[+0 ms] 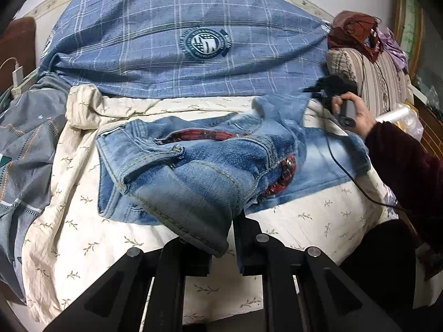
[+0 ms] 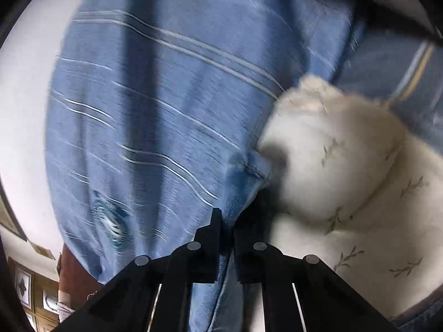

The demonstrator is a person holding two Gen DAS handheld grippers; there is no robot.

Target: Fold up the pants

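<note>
While both grippers' fingers [image 1: 234, 238] clench faded denim pants [image 1: 193, 171], they bunch on leaf-print sheet [image 1: 304, 221]

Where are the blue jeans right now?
In the left wrist view, the jeans lie crumpled mid-bed on the cream leafy sheet, just below the blue checked blanket, one hem pinched in the left tongs.

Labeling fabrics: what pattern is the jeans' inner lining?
Red plaid lining inside the jeans; left wrist view shows it best.
</note>
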